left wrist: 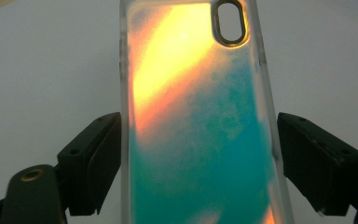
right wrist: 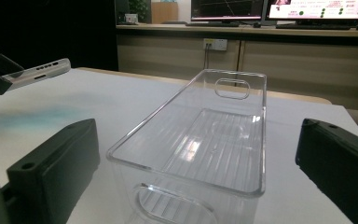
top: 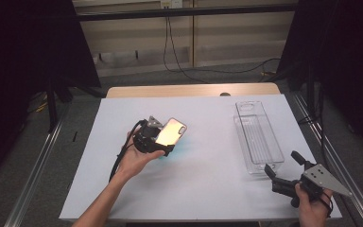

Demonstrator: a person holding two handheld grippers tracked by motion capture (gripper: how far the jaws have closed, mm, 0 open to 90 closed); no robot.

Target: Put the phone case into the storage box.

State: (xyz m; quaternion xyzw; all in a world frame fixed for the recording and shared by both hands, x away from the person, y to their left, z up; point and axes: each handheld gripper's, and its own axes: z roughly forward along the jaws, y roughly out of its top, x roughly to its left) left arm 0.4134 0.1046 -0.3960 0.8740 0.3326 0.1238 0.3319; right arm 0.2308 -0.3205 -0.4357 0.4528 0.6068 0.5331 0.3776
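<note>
My right tongs (top: 280,171) wait spread and empty at the tabletop's (top: 208,189) near right corner, just short of the clear bin (top: 258,137) along the right edge. My left tongs (top: 158,142) clasp the phone case (top: 171,131) by its long sides, lifted over the tabletop's left middle. Most of the case overhangs the grip, so I judge it could slip or tilt out on the way to the bin.

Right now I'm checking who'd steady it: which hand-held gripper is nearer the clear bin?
Right. The right hand-held gripper hovers open just off the near end of the clear bin; the left hand-held gripper holds a phone case mid-table, well apart.
</note>
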